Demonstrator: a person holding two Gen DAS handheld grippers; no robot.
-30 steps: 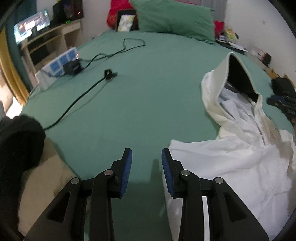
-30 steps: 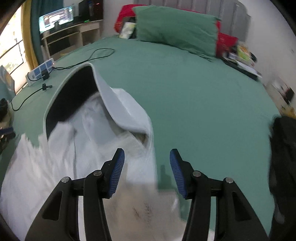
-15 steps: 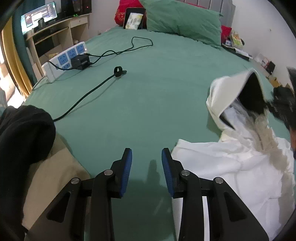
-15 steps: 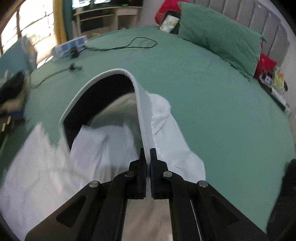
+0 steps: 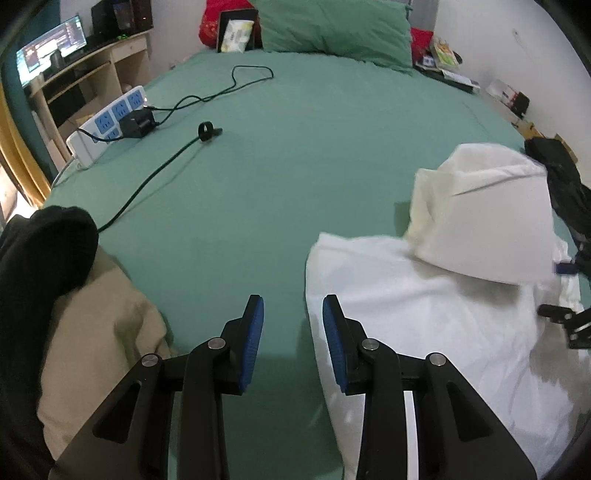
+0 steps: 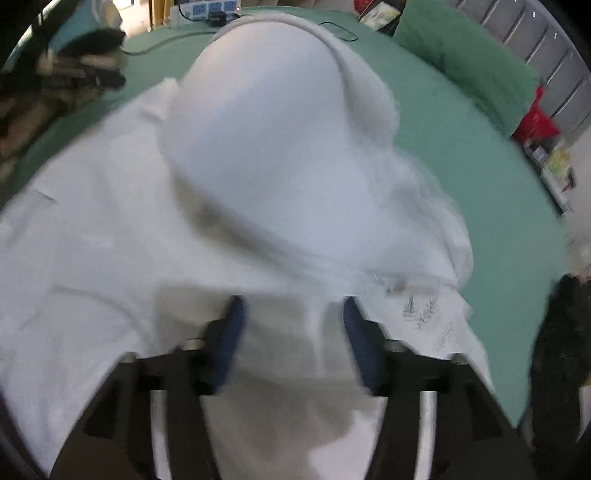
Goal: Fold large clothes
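Note:
A white hooded garment (image 5: 436, 306) lies on the green bed (image 5: 295, 155) at the right. Its hood (image 5: 487, 218) is folded over onto the body of the garment. My left gripper (image 5: 292, 336) is open and empty, low over the bed at the garment's left edge. In the right wrist view the hood (image 6: 273, 147) lies flat on the white cloth (image 6: 92, 258). My right gripper (image 6: 293, 332) is open above the cloth and holds nothing. It also shows at the right edge of the left wrist view (image 5: 565, 321).
A beige and black pile of clothes (image 5: 74, 295) lies at the left bed edge. A power strip (image 5: 110, 123) and a black cable (image 5: 173, 158) lie at the far left. A green pillow (image 5: 332, 29) is at the head. Black clothing (image 5: 561, 184) lies at the right.
My right gripper was shut on the hood's rim, carried it over onto the garment, and has opened and let go. The hood now lies folded down. The left gripper stayed open.

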